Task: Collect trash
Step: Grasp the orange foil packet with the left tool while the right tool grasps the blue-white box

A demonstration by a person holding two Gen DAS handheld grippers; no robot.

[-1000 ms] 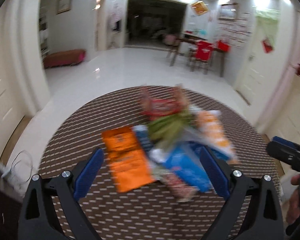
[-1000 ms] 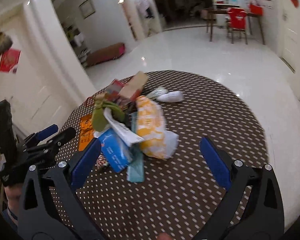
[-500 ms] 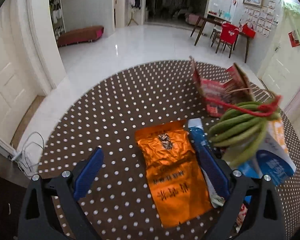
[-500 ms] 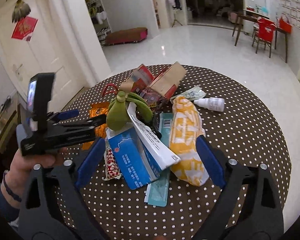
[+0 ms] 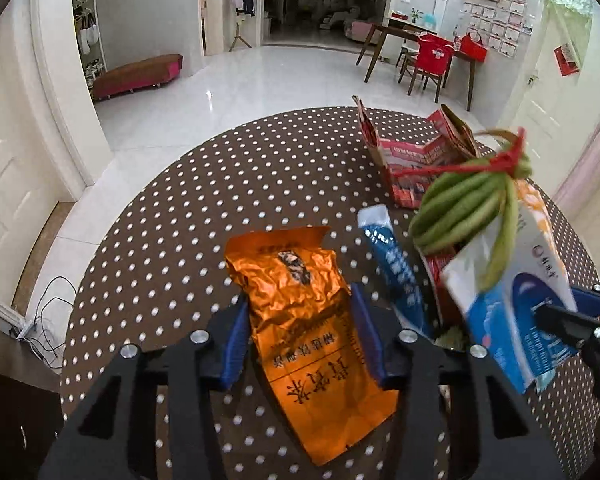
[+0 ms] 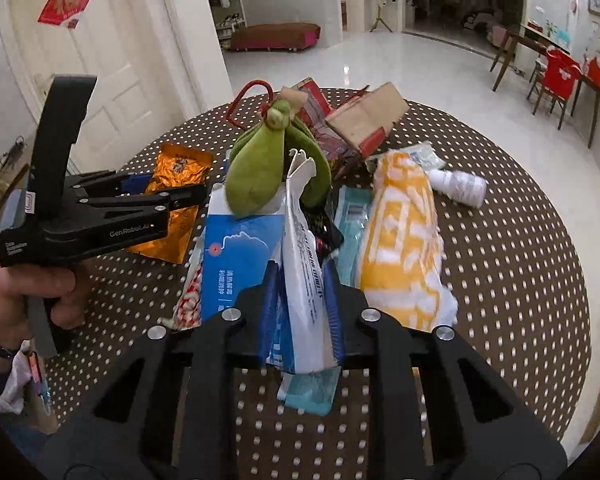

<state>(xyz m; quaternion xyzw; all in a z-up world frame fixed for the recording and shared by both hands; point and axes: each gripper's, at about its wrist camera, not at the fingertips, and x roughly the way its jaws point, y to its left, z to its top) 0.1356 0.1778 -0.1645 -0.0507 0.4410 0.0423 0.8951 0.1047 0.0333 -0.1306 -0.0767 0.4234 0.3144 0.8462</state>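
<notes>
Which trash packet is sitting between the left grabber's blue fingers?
The crinkly orange foil packet with the dark picture on it. The left gripper is closing around it, while the blue-and-white carton is pinched in the right gripper.

Both grippers are matte black frames with cut-out windows, silver round screws and blue pads; the left gripper (image 6: 198, 194) carries white lettering — a maker's mark; the left hand (image 6: 28, 300) wears a dark wristband.

Brown bench (image 5: 172, 216) with white polka dots; orange foil packet (image 5: 300, 300) with a dark print; blue-and-white carton (image 6: 236, 256); green bundle (image 5: 460, 208) tied red; yellow-and-white bag (image 6: 404, 232); red box (image 5: 412, 160).
</notes>
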